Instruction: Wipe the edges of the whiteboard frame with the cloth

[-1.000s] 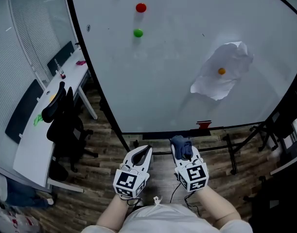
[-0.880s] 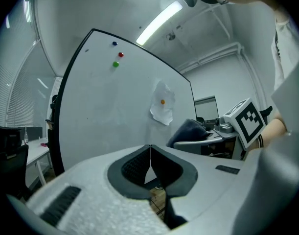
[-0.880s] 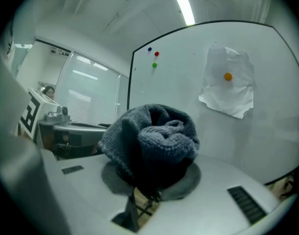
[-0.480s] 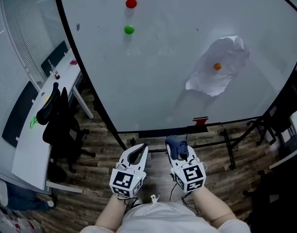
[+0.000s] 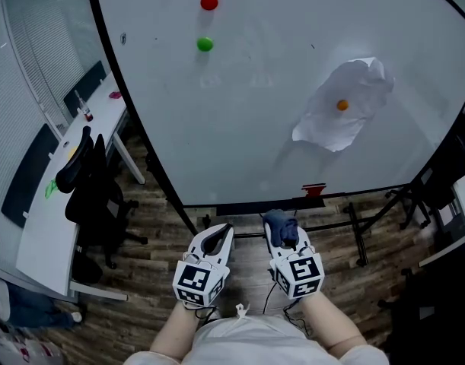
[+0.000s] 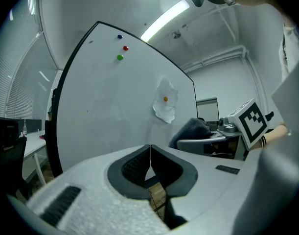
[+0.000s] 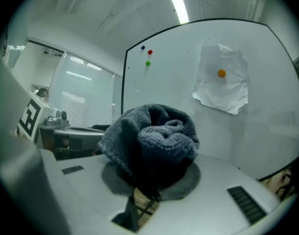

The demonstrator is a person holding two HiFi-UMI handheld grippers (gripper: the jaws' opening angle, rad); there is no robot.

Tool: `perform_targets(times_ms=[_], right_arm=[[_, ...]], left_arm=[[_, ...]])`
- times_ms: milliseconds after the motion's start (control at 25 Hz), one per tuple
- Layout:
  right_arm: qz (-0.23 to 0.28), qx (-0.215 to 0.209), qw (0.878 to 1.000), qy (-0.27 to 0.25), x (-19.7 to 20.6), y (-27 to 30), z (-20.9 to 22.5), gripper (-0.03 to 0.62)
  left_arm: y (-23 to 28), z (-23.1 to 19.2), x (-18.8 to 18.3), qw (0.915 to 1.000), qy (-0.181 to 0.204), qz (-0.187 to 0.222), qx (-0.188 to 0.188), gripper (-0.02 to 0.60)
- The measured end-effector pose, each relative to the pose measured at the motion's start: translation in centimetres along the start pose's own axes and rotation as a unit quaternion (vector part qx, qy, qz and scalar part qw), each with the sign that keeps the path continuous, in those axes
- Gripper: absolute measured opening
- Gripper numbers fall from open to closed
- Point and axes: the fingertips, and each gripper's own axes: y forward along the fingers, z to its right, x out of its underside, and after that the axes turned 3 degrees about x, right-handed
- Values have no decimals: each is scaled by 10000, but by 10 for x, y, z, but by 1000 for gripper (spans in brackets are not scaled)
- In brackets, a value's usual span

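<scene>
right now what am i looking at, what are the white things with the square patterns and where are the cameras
No robot here: a person holds two hand-held grippers, and the patterned cubes are part of them. The head view looks down from a camera on the person's head. The other two views ride on each gripper and look along its fingers. The left gripper is empty, its fingers closed together. The right gripper pinches a bunched grey-blue knitted cloth. Both are low in front of a whiteboard with a black frame, not touching it. On the board are a red magnet, a green magnet and a crumpled paper sheet pinned by an orange magnet. An office chair and desk stand at the left.
</scene>
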Motion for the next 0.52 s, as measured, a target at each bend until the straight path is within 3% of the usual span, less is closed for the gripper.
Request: perform_targets(times_ms=[520], right_arm=[[-144,-10,9999,69,7,1,0,71]], left_arm=[[6,2,8,9999,-95,-111,27,20]])
